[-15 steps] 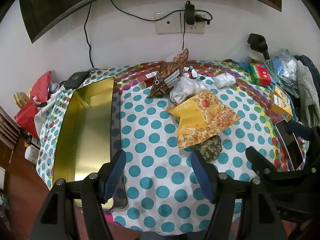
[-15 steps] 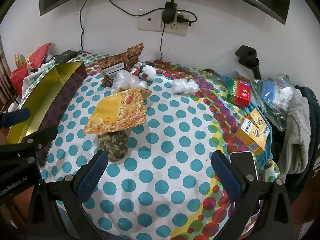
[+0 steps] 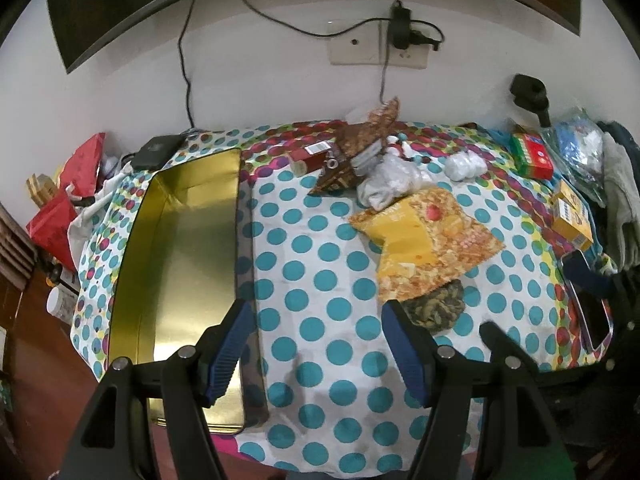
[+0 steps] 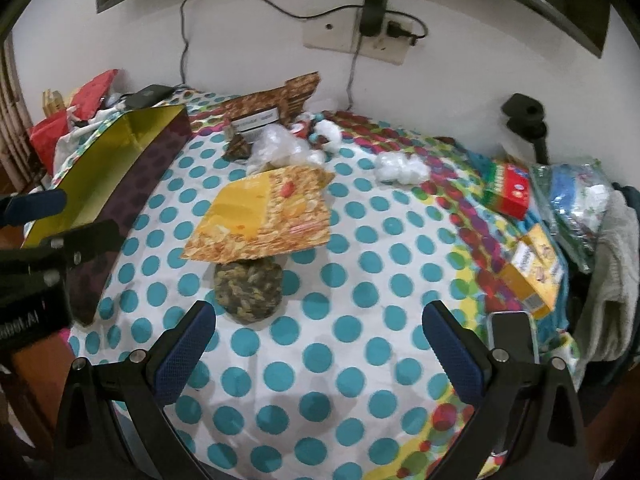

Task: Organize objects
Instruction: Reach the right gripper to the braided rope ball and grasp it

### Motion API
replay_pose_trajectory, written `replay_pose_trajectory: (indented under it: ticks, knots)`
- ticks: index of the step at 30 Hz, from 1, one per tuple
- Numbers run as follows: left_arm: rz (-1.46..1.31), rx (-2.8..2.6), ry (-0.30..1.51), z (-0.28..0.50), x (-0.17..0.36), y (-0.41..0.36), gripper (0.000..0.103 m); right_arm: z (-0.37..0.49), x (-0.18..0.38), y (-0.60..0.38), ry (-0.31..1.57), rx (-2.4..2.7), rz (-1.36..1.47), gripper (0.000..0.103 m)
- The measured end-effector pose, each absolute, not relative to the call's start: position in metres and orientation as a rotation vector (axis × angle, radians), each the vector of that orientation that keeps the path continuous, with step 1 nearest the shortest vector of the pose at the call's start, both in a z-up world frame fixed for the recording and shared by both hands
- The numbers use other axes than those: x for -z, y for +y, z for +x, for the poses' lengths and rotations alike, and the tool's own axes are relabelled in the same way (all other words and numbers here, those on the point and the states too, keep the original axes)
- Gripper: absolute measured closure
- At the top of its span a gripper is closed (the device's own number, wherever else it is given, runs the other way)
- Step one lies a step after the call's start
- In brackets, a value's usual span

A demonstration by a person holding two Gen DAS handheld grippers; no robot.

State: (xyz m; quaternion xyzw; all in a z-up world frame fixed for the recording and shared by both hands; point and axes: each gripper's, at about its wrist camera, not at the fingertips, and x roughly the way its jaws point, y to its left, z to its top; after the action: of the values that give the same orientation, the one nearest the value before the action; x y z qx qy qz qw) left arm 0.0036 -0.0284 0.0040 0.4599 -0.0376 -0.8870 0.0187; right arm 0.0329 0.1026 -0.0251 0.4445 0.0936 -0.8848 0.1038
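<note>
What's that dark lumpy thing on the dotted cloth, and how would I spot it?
Start at the long gold tin. Beside it lies a flat orange snack packet; the round bag of seeds peeks from under its near edge, mottled dark and bulging.

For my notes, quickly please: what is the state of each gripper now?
Left gripper: open, holding nothing, above the dotted tablecloth.
Right gripper: open, holding nothing.

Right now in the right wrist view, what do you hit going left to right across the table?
Gold tin → orange snack bag over the dark seed pouch → white wad → red-green box → yellow box → clear plastic bag → grey cloth.
</note>
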Motion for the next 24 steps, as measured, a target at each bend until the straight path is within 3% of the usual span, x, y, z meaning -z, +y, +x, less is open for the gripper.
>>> replay_pose_trajectory:
  ticks: [4, 6, 8, 15, 17, 20, 22, 24]
  knots:
    - [1.421, 2.736, -0.058, 0.0, -0.002, -0.044, 0.034, 0.033, 0.038, 0.093, 0.275, 2.551, 1.297, 0.003]
    - [1.436, 2.722, -0.032, -0.003, 0.001, -0.051, 0.034, 0.03, 0.045, 0.09, 0.254, 2.518, 1.311, 0.017]
    - [1.449, 2.723, -0.014, -0.005, 0.005, -0.053, 0.034, 0.025, 0.053, 0.087, 0.226, 2.48, 1.331, 0.025]
    - [1.49, 2.716, -0.03, -0.009, 0.018, -0.05, 0.034, 0.009, 0.076, 0.078, 0.168, 2.425, 1.361, 0.026]
    - [1.502, 2.712, -0.035, -0.011, 0.022, -0.049, 0.034, 0.006, 0.08, 0.075, 0.161, 2.419, 1.353, 0.035]
    - [1.52, 2.708, -0.037, -0.014, 0.027, -0.047, 0.034, -0.001, 0.086, 0.069, 0.167, 2.394, 1.364, 0.038]
    - [1.525, 2.71, -0.041, -0.015, 0.029, -0.045, 0.034, -0.002, 0.089, 0.068, 0.158, 2.384, 1.358, 0.051]
    - [1.536, 2.716, -0.043, -0.017, 0.03, -0.043, 0.034, -0.002, 0.091, 0.071, 0.13, 2.379, 1.342, 0.052]
